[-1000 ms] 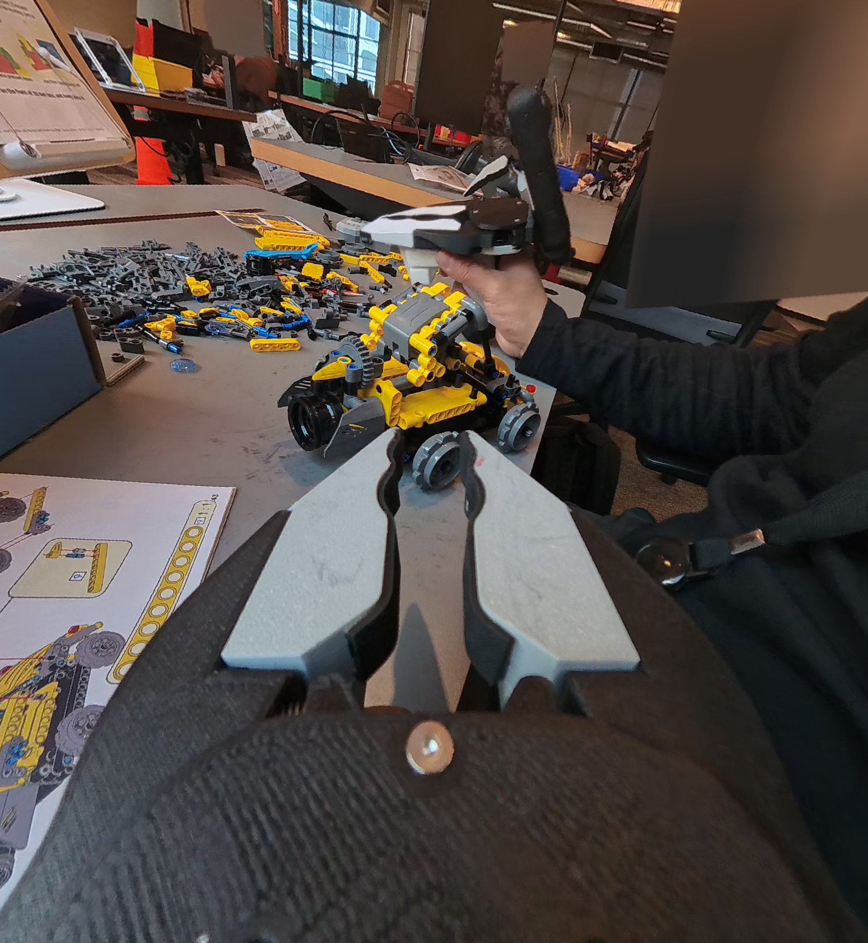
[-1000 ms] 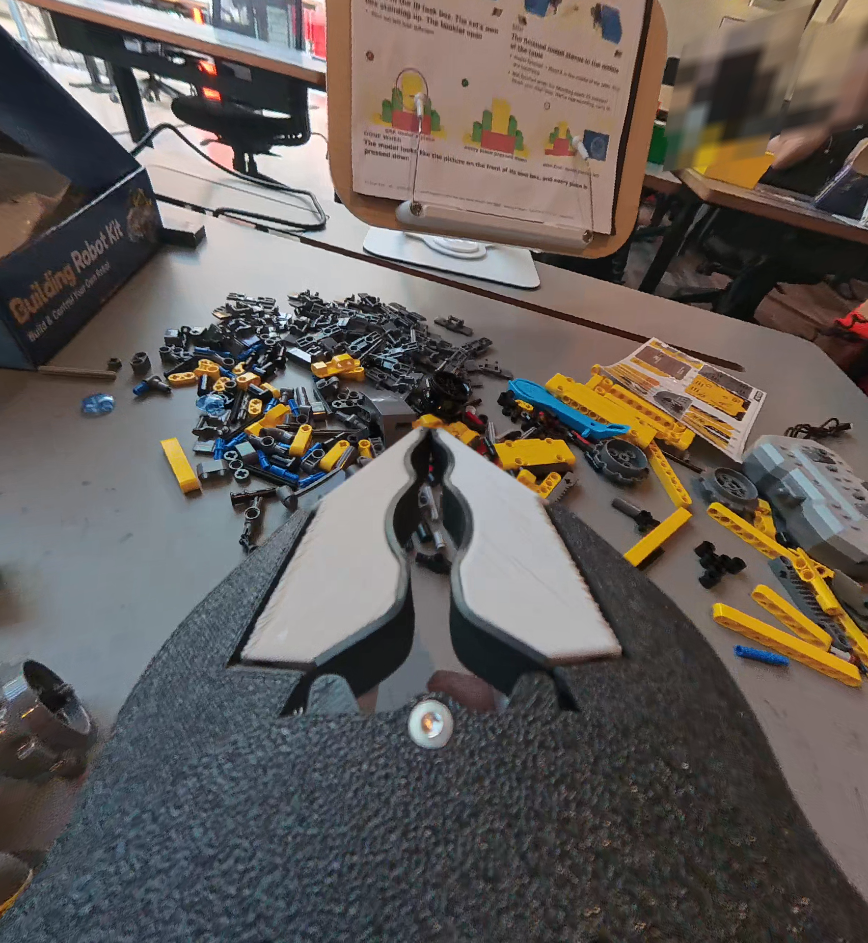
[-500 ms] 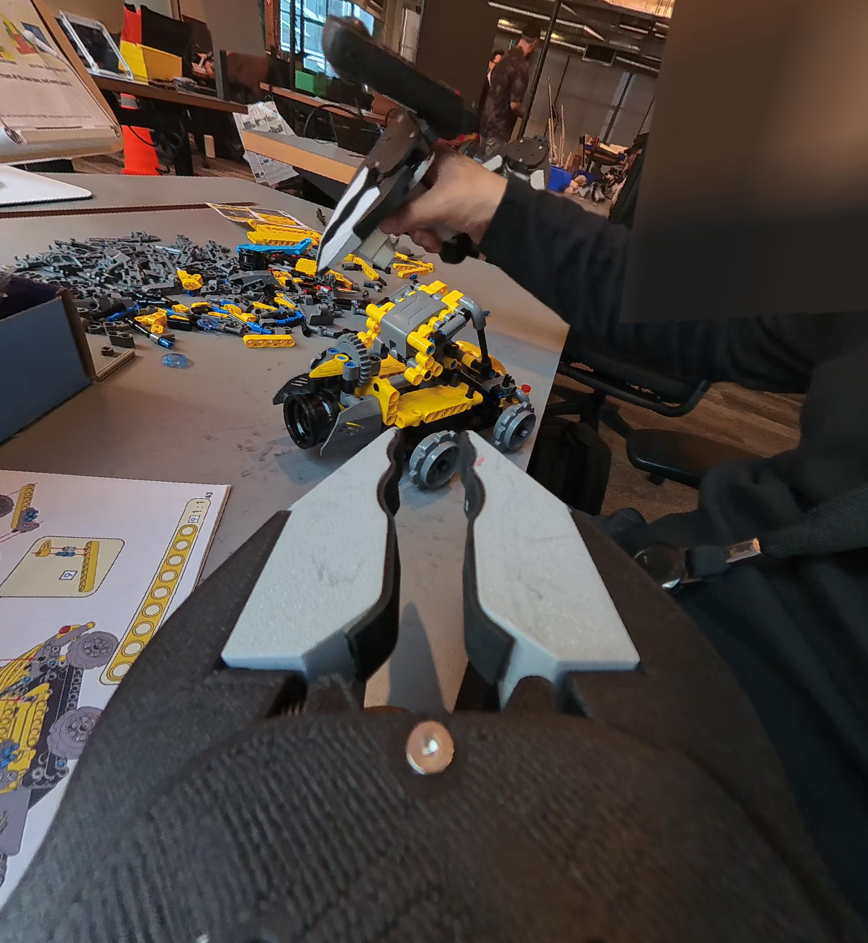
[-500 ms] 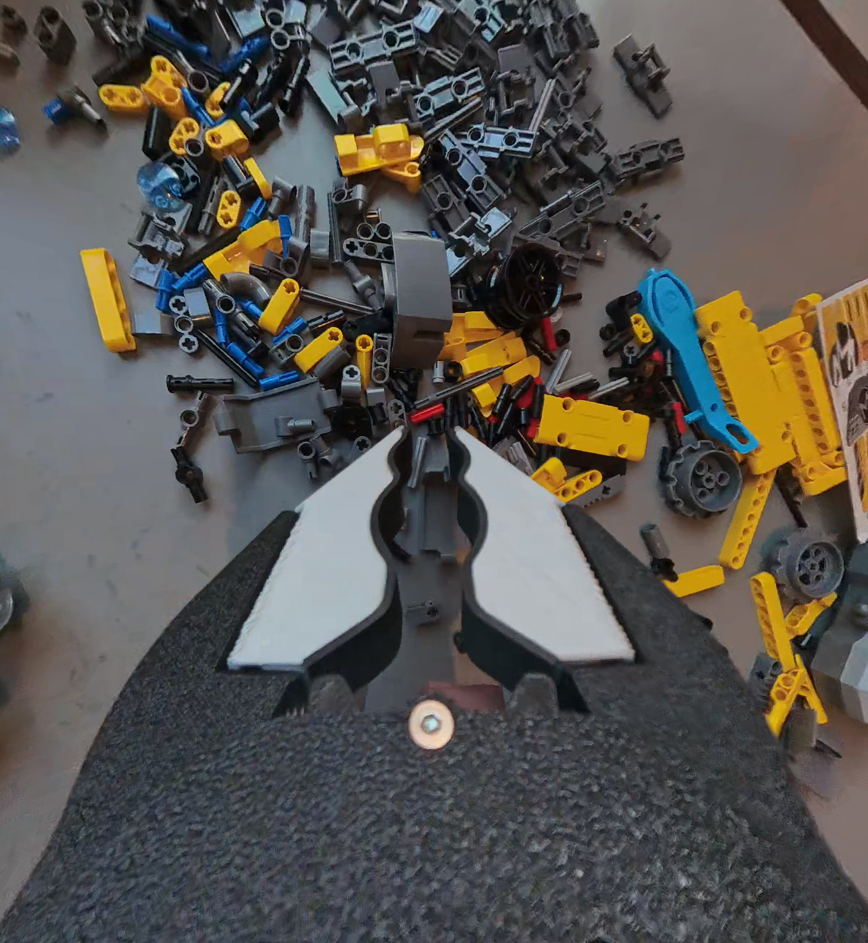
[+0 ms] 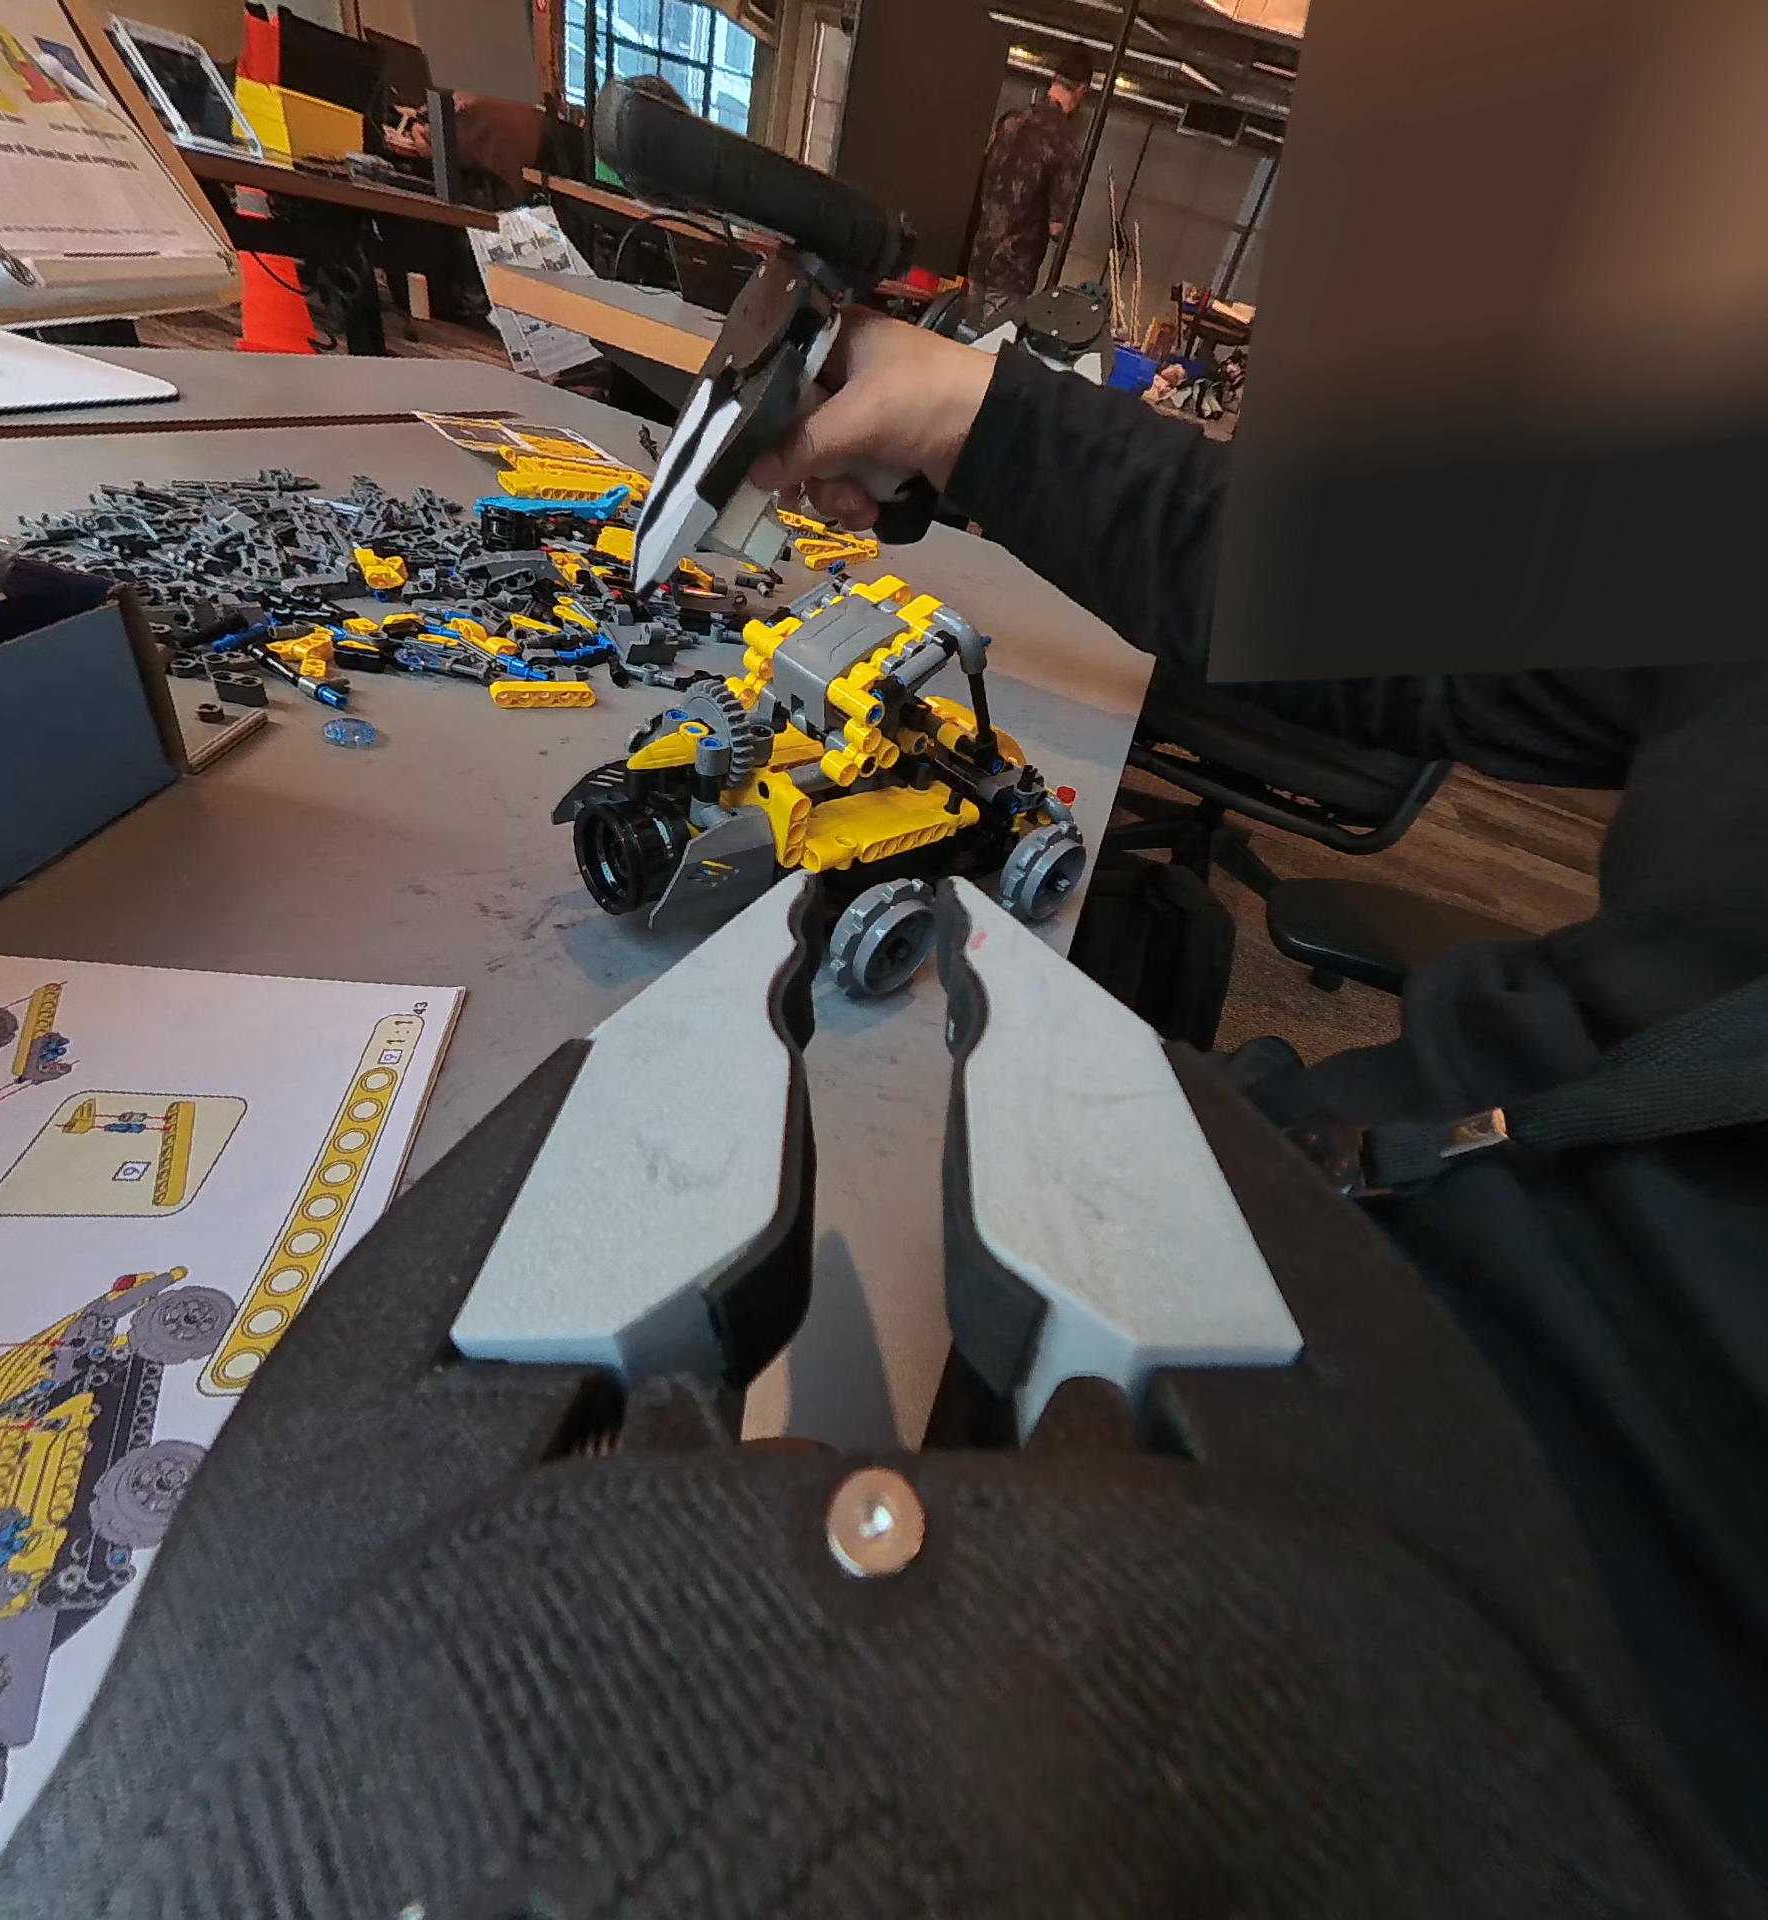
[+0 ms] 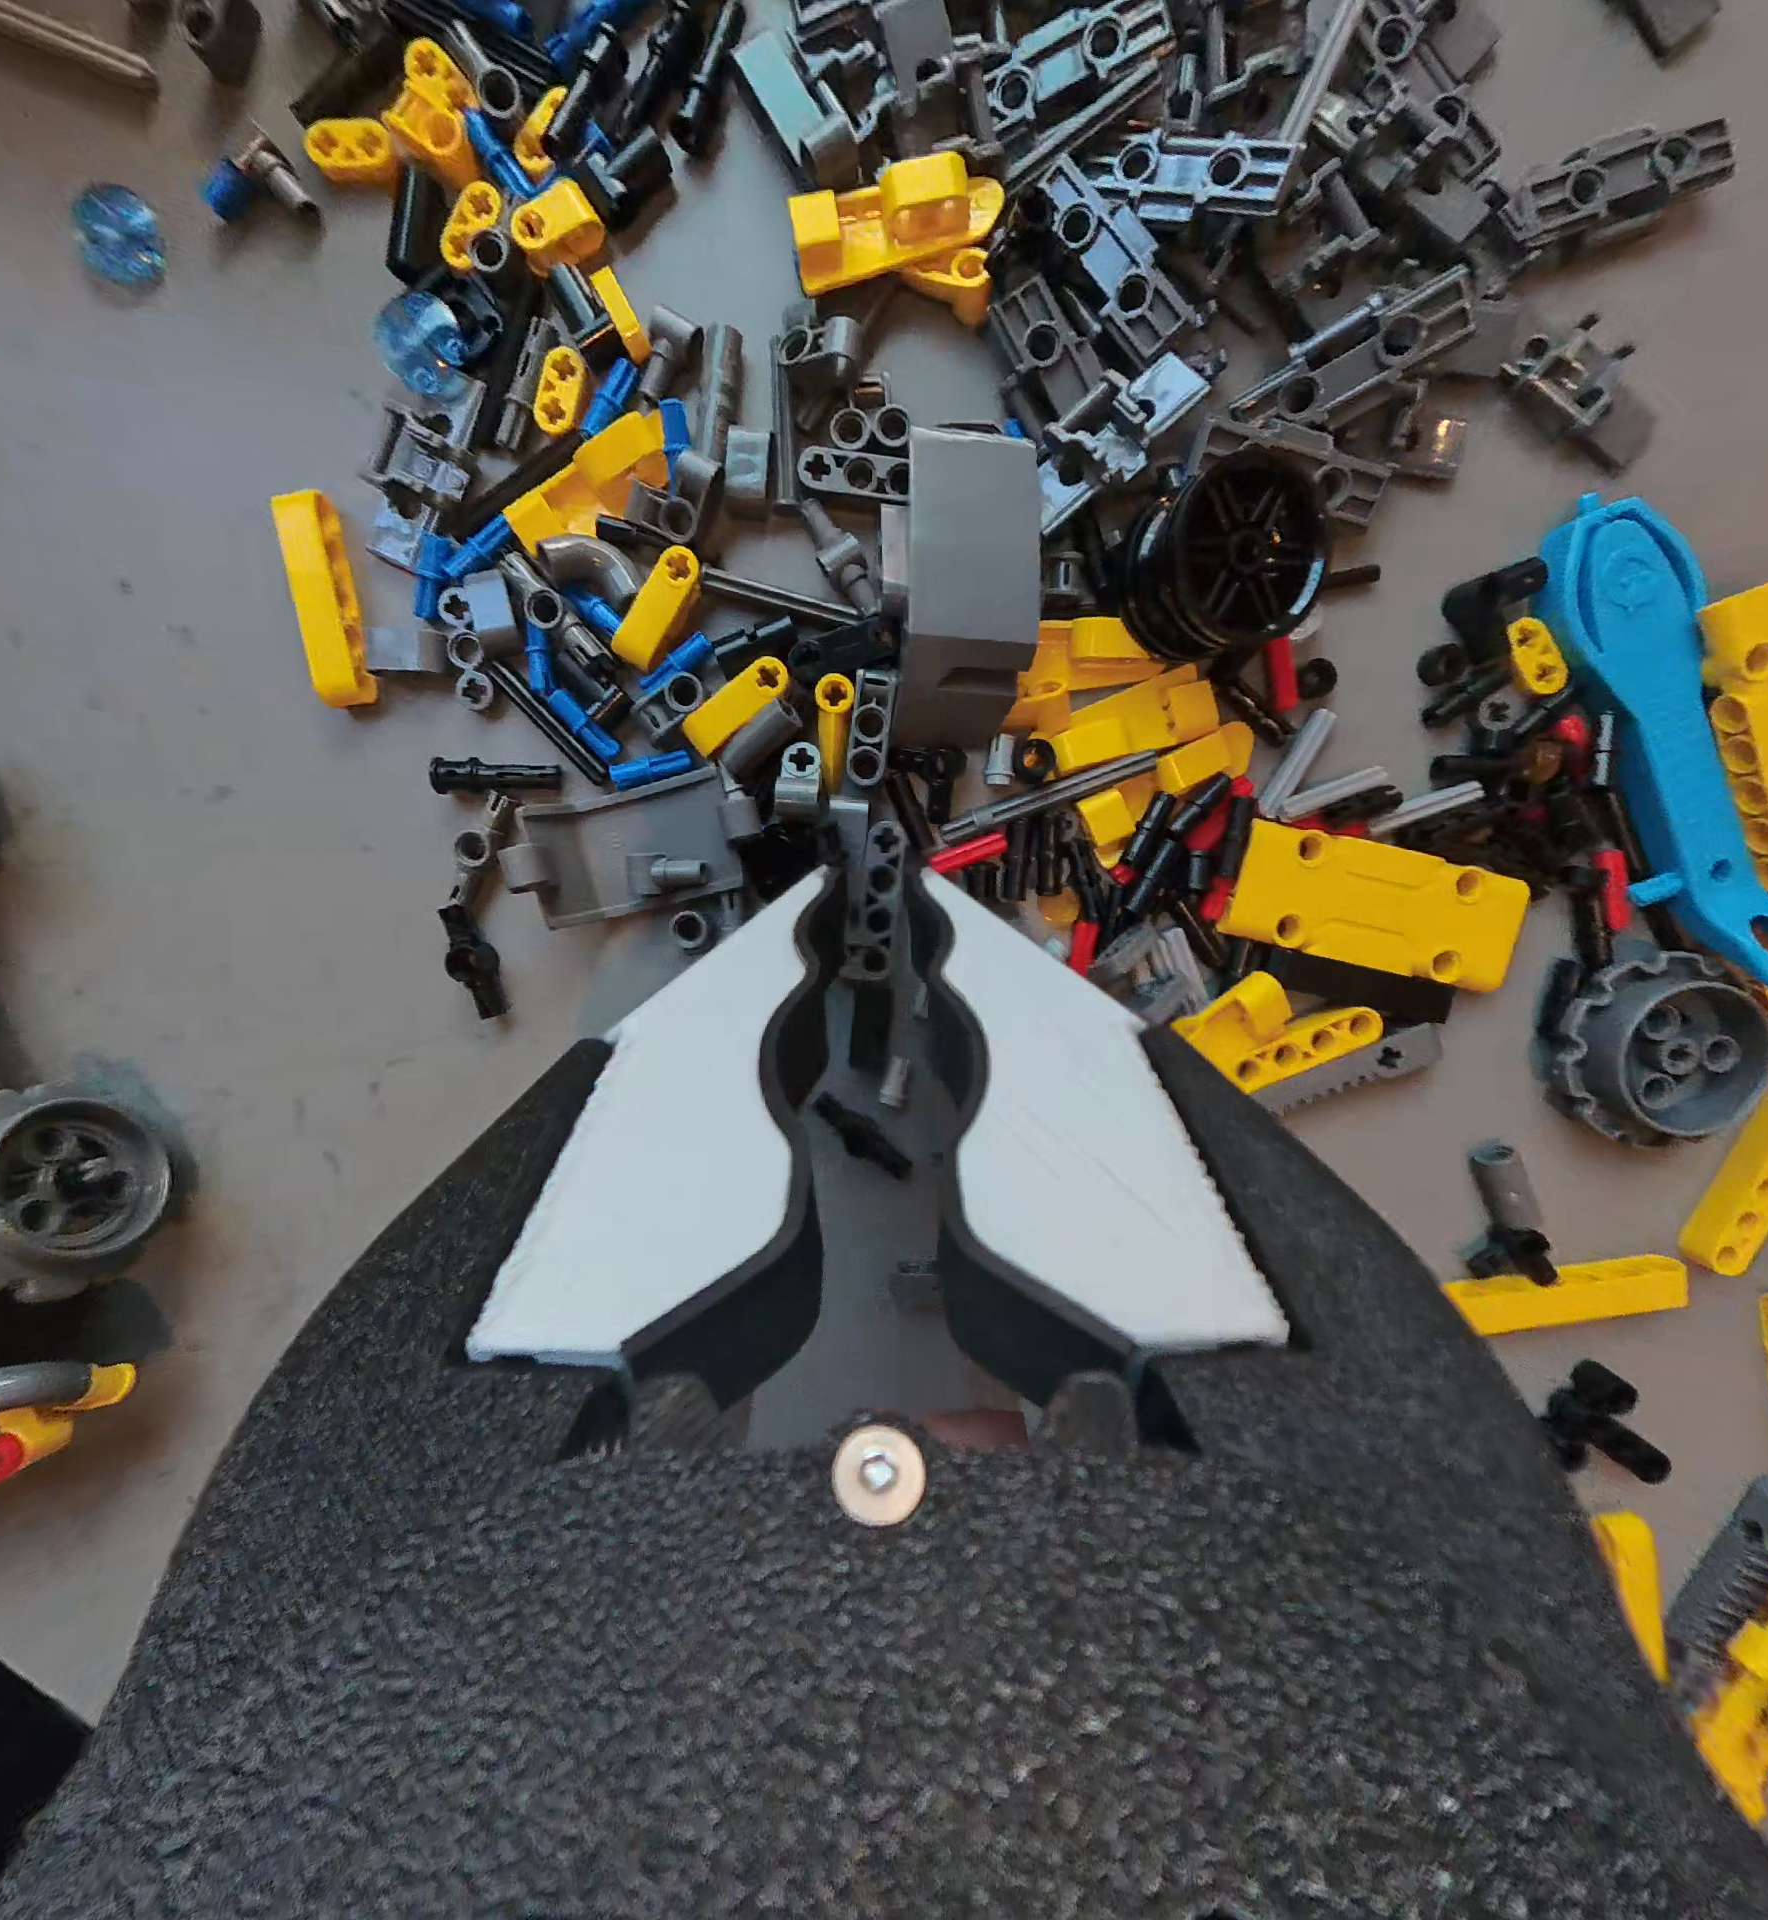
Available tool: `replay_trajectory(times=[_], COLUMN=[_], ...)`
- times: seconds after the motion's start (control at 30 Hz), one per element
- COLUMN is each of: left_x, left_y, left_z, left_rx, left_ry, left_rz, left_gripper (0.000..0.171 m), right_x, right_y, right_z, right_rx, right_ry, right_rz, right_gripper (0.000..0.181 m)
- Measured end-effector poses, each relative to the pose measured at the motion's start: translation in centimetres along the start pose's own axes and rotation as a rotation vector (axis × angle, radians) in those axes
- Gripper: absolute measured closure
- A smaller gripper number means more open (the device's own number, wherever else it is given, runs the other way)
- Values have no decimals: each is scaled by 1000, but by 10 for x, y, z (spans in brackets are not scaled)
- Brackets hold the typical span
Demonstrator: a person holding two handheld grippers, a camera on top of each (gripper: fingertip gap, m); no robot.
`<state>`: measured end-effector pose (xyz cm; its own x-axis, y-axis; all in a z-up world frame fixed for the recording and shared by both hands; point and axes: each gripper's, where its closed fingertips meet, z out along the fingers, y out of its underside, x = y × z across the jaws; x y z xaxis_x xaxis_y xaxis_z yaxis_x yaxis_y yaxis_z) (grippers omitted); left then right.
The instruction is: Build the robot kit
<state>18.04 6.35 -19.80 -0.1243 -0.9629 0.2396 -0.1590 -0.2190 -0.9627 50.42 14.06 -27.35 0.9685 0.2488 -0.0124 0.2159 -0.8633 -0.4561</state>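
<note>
My left gripper (image 5: 875, 914) is open and empty. It hovers low over the grey table, just short of the front grey wheel (image 5: 885, 940) of a yellow and grey model car (image 5: 818, 790). My right gripper (image 6: 875, 883) points straight down into a pile of loose building parts (image 6: 963, 312). Its jaws are a little apart, and a dark grey holed beam (image 6: 880, 894) lies between the tips. I cannot see contact with the beam. The right gripper also shows in the left wrist view (image 5: 651, 566), held by a hand behind the car.
An open instruction booklet (image 5: 132, 1195) lies at the left and a dark blue box (image 5: 28, 748) behind it. In the pile are a grey curved panel (image 6: 963, 582), a black wheel (image 6: 1228, 561), a blue tool (image 6: 1669, 727) and a grey wheel (image 6: 1659, 1049). The table edge runs right of the car. There is about 35 centimetres between the tips of the two grippers.
My right gripper has tipped downward and dropped close to the pile, and its jaws have parted a little. My left gripper has barely moved.
</note>
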Motion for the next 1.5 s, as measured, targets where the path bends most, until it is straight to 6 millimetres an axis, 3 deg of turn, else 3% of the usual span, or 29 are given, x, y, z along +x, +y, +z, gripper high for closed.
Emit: replay_trajectory(times=[0.37, 0.73, 0.83, 1.2, 1.5], left_x=[0, 0, 0, 0, 0], left_y=[0, 0, 0, 0, 1], left_z=[0, 0, 0, 0, 1], left_rx=[-1, -2, -1, -2, -4], left_ry=[0, 1, 1, 4, 3], left_rz=[-1, -1, -1, 0, -2], left_gripper=[153, 153, 154, 153, 153], right_x=[4, 4, 4, 8, 4], right_y=[11, 12, 11, 9, 5], right_z=[0, 2, 1, 3, -29], right_rx=[-54, -124, -154, -180, -100], right_ry=[17, 68, 71, 79, 84], right_rz=[-18, -155, -176, -217, -183], right_gripper=[177, 178, 167, 177, 181])
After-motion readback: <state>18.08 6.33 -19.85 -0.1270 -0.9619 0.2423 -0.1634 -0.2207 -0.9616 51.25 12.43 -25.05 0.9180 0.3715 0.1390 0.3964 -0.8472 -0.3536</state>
